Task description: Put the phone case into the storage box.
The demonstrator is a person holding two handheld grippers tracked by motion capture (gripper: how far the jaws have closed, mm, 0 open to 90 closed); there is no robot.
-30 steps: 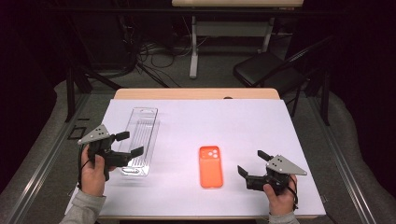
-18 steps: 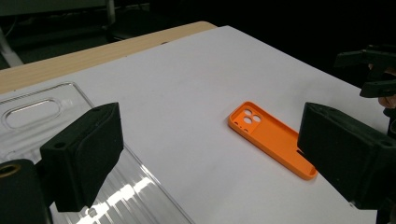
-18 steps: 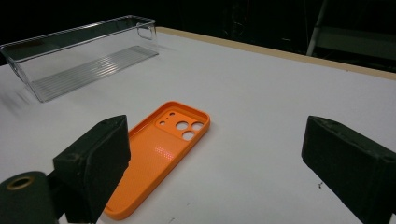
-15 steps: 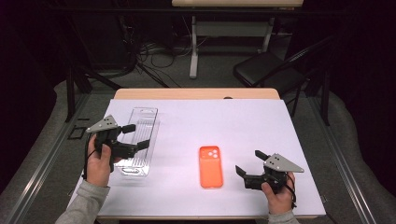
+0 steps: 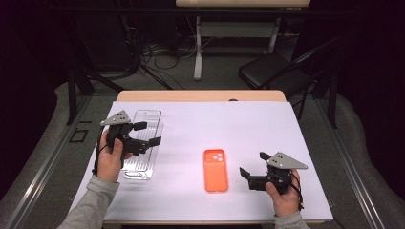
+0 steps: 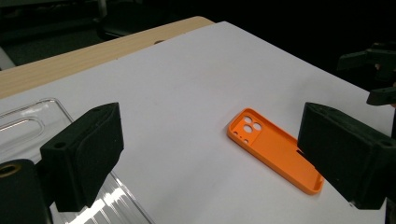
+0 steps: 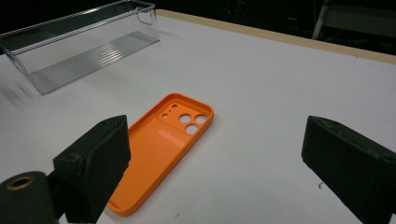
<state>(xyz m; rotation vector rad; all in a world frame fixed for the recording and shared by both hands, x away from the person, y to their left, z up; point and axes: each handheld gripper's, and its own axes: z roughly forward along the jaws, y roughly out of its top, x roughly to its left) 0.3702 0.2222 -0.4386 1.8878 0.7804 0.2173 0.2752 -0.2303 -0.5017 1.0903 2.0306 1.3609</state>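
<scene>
An orange phone case lies hollow side up on the white table top, camera cut-outs toward the far side. A clear plastic tray lies lengthwise at the left. My left gripper is open above the middle of the tray, jaws pointing right toward the case. Near the front right edge, my right gripper is open just right of the case. The left gripper view has my left gripper with the case between its jaws, farther off. My right gripper frames the case, with the tray beyond.
The white sheet covers a wooden table whose bare far edge shows. A black chair and cables stand on the floor behind. In the left gripper view the other gripper is at the upper right.
The left gripper has risen and moved away from me, from the tray's near end to above its middle. The right gripper has barely shifted. The case and tray stay put.
</scene>
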